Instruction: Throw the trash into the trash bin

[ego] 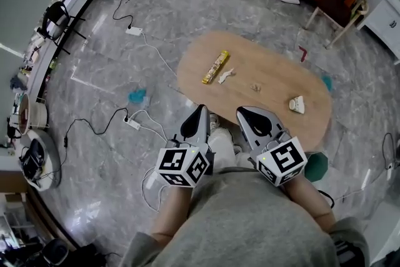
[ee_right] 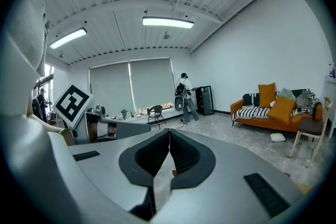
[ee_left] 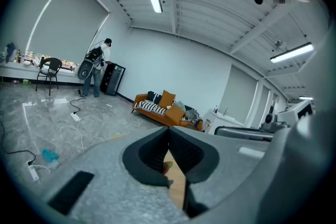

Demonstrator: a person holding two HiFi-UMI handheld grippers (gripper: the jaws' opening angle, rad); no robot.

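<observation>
Both of your grippers are closed and empty. The left gripper (ego: 201,108) has its dark pads pressed together at the tip with nothing between them, and the right gripper (ego: 240,110) shows the same in its own view. You hold them side by side, tips at the near edge of the oval light-wood table (ego: 275,62).

All the trash lies on that table, ahead of the tips. The long yellow snack wrapper (ego: 215,67) is straight ahead, between the lines of the two grippers and slightly nearer the left one. Its long axis runs away from you, tilted a little rightward, so jaws closing sideways would meet its narrow width. A crumpled white paper scrap (ego: 225,75) sits just beside it on the right.

A small tan paper crumb (ego: 255,87) lies ahead-right of the right gripper. A cream crumpled wad (ego: 297,104) sits well off to that gripper's right, near the table edge. The left looks better placed for the wrapper, the right for the wad, and either must open first.

The dark green round object (ego: 315,167) behind the right gripper, on its right side, may be the bin, though that cannot be told for certain.
</observation>
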